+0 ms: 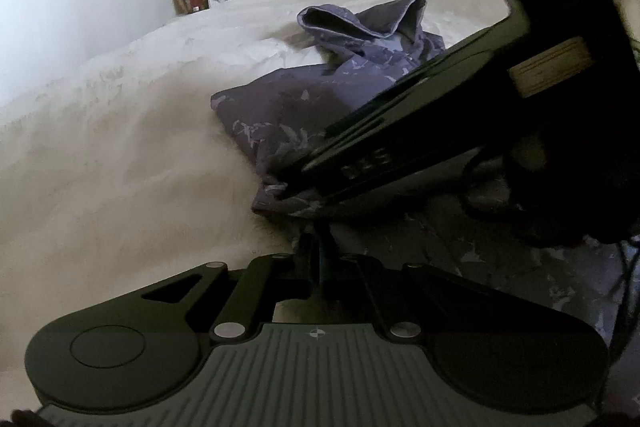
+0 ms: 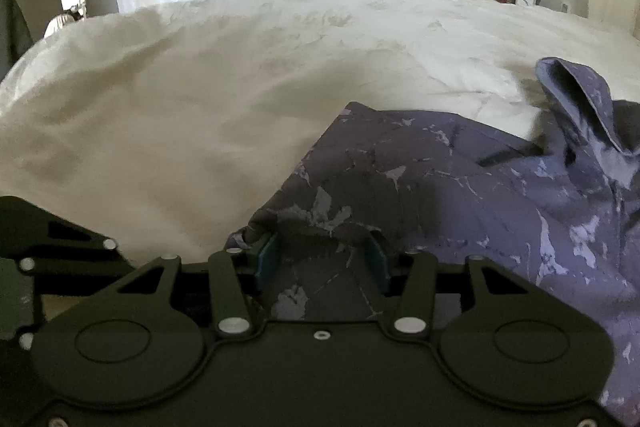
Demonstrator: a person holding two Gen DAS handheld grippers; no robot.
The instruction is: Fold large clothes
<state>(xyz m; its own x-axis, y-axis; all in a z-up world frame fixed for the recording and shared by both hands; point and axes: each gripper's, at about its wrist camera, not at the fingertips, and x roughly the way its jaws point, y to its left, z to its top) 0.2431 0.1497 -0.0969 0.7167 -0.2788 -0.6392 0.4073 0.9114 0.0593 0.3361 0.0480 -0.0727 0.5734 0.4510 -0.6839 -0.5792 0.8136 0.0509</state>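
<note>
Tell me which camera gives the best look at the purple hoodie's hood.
The right wrist view. There the hood stands up unobstructed at the right, its opening and pale lining clear, with the hoodie's body spread below. The left wrist view shows the hood too, but farther off, and the other gripper's dark body covers much of the garment.

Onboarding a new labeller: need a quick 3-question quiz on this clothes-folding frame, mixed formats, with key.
1. True or false: the purple garment lies on the white bed cover.
2. Are the left gripper jaws: A) wide open, B) shut?
3. What lies between the right gripper fingers?

Key: 1. true. 2. B. 3. A fold of the purple garment; the blue pads stand apart on either side of it.
</note>
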